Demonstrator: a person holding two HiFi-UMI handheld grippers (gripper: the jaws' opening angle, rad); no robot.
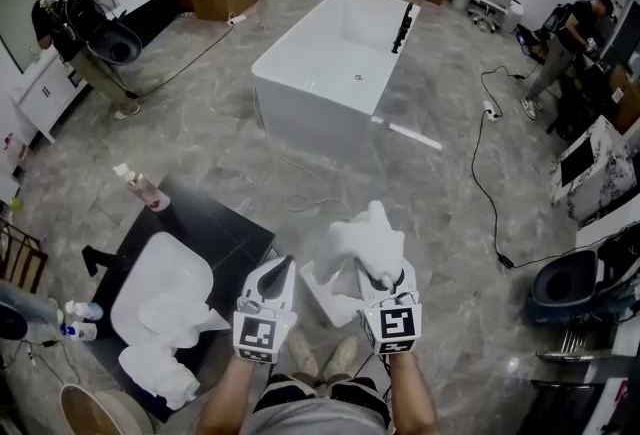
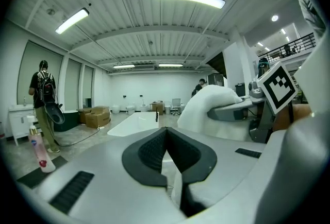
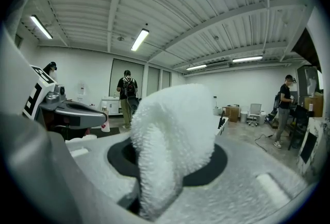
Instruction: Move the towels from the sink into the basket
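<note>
One towel (image 1: 365, 241) hangs pinched tight in our right gripper (image 1: 385, 276), just over the far edge of the basket (image 1: 318, 299); our left gripper (image 1: 283, 267) is closed on nothing. More towels (image 1: 160, 371) spill over the sink's (image 1: 165, 275) near edge. We think they are soft, light and floppy, so a thick fold near the middle is best to grab.

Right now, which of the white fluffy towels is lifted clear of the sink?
The white fluffy towel pinched in the right gripper, held up near the white basket; the other towels lie crumpled in and over the white sink.
</note>
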